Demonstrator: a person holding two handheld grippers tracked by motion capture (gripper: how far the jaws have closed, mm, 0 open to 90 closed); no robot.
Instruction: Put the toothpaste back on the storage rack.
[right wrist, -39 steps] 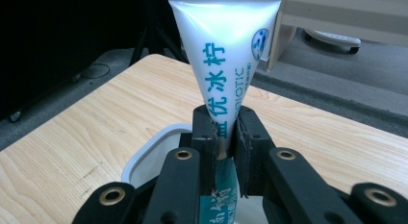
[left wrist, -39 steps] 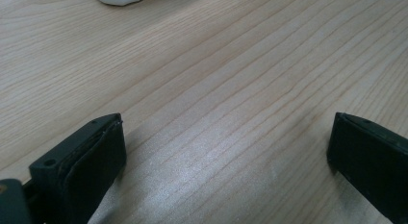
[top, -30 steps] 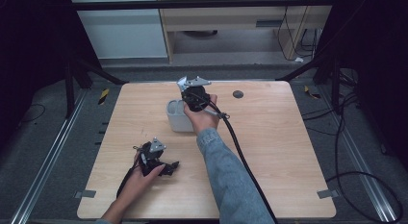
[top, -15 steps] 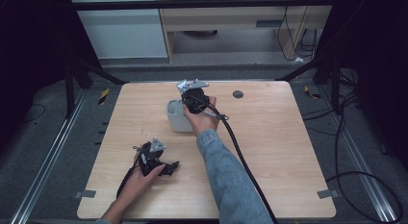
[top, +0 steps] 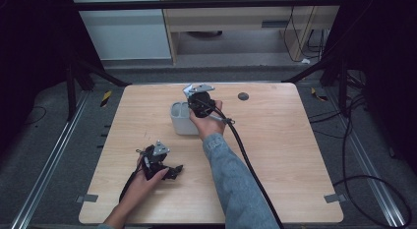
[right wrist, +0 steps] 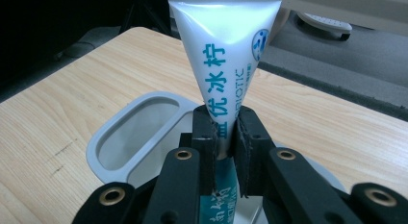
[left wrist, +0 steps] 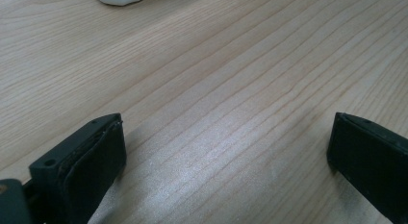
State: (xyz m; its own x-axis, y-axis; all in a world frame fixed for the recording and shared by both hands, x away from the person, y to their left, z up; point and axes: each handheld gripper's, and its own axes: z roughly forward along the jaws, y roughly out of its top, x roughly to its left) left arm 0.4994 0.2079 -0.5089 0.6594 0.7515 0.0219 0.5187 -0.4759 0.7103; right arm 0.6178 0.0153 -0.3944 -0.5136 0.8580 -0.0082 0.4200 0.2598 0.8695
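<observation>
My right tool [right wrist: 223,137] is clamped on a white tube [right wrist: 225,56] with blue lettering, the two pads pinching it low on its body, near the narrower end that points back toward the camera on that tool. The tube stands roughly upright in the right gripper view, its wide crimped end uppermost. Right beneath it I see a pale grey holder [right wrist: 126,137] with at least one oval compartment open at the top (I cannot tell whether the tube's lower end is inside the holder or just above it). From the high view, the right tool [top: 200,102] hangs over the holder [top: 179,122], which sits near the middle of the wooden surface [top: 285,155], a little toward the far edge.

My left tool [top: 161,162] rests low on the surface close to the near edge, well apart from the holder. In the left gripper view its jaws stand wide apart with only bare wood grain between them. A small dark disc [top: 243,96] lies on the surface to the far right of the holder.
</observation>
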